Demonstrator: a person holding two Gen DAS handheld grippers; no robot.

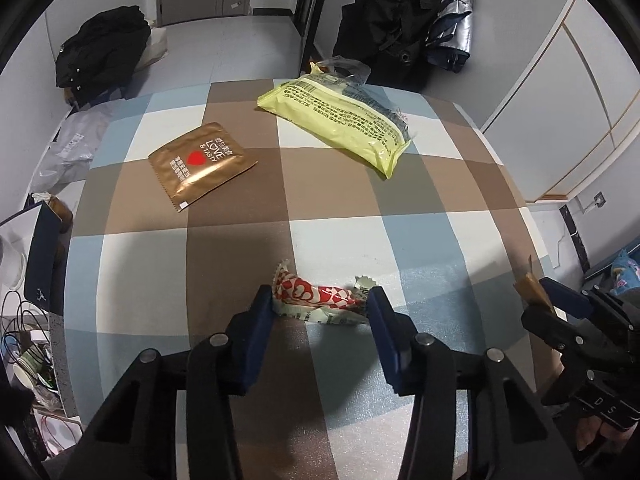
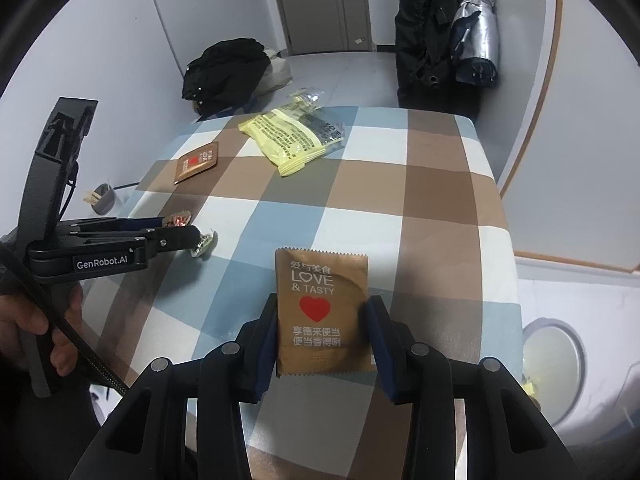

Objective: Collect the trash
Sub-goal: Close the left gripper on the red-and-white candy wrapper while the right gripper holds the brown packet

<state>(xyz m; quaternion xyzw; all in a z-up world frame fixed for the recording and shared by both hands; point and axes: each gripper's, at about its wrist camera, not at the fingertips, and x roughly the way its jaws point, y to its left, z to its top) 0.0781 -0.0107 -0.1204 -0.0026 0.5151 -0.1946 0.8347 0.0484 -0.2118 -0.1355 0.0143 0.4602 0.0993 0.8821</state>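
Left claw (image 1: 320, 304) pinched the red-and-white candy wrapper (image 1: 320, 296) at six o'clock on the checked tablecloth (image 1: 340, 208); lifting slowly would likely keep the crumpled ends from slipping.

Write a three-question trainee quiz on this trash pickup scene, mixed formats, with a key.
1. True or false: the right gripper is shut on a brown "Love & Tasty" packet.
2. What lies between the left gripper's fingers?
A. yellow snack bag
B. red-and-white candy wrapper
C. umbrella
3. Fill in: the yellow snack bag lies on the ____ tablecloth.

Key
1. True.
2. B, the red-and-white candy wrapper.
3. Checked.
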